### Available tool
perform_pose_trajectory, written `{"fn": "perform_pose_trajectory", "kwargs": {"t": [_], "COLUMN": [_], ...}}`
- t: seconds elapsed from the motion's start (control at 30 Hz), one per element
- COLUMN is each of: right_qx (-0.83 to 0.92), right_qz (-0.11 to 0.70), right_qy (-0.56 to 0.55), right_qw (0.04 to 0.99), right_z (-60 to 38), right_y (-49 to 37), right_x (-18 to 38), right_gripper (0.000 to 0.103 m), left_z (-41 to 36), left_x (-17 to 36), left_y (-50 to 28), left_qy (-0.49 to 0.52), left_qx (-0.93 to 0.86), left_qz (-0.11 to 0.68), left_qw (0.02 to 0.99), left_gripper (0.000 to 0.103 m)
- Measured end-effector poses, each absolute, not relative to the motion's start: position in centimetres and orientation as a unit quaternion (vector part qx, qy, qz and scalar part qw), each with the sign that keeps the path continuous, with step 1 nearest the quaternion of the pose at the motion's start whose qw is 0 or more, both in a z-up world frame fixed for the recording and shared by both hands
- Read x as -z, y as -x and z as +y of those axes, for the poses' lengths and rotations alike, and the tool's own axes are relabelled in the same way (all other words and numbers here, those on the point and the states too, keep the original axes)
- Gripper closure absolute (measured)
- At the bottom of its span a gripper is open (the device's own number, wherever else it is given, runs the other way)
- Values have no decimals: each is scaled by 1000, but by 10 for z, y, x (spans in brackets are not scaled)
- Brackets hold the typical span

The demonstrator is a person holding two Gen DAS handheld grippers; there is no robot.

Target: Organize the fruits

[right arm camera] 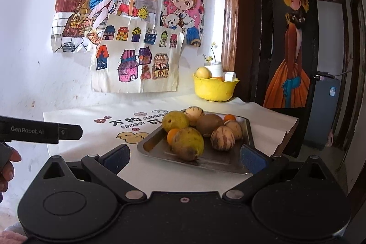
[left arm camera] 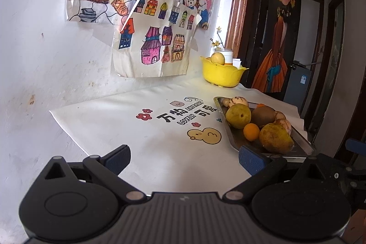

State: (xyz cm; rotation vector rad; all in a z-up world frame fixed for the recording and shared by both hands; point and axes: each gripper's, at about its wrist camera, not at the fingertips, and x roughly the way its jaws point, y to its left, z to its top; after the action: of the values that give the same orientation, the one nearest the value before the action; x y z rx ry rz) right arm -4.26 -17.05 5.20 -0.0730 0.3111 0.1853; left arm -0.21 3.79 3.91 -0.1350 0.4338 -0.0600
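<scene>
A metal tray (right arm camera: 151,148) (left arm camera: 231,132) on the white tablecloth holds several fruits: two yellow-green pears (right arm camera: 188,143) (left arm camera: 275,137), a brown kiwi (right arm camera: 209,124) (left arm camera: 263,114), small oranges (left arm camera: 251,131), and striped pale melons (right arm camera: 222,137). A yellow bowl (right arm camera: 213,87) (left arm camera: 220,74) at the back holds a pale round fruit (right arm camera: 203,73). My left gripper (left arm camera: 184,159) is open and empty, left of the tray. My right gripper (right arm camera: 185,158) is open and empty, just in front of the tray's near edge.
The wall with children's drawings (right arm camera: 128,38) stands behind the table. A white jar with yellow flowers (right arm camera: 213,68) sits behind the bowl. The table's right edge (right arm camera: 290,129) drops off by a dark door. The left gripper's body (right arm camera: 41,130) shows at the left in the right wrist view.
</scene>
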Motion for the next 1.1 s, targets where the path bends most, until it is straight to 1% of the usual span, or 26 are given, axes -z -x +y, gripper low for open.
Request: {"fn": "perform_pose_trajectory", "kwargs": {"t": [0.4,0.57,0.8,1.1], "right_qx": [-100,-94,-85,-70], "right_qz": [149,117,91,94], "right_qy": [28,29,2,-10], "right_qw": [983,988,992,993], "right_z": [-167,-167,-174,-180], "right_y": [44,49,54,53], "right_x": [-34,-29,-21,-11], "right_gripper": [1,1,1,0], "left_z": [39,40,37,30], "left_x": [-27,-21,-15,-9], "left_y": [2,4,11,13], "left_qy": [43,41,44,24], "left_qx": [27,33,46,46], "left_qz": [195,182,158,152], "left_qw": [980,982,985,987], "left_gripper": [0,0,0,0]}}
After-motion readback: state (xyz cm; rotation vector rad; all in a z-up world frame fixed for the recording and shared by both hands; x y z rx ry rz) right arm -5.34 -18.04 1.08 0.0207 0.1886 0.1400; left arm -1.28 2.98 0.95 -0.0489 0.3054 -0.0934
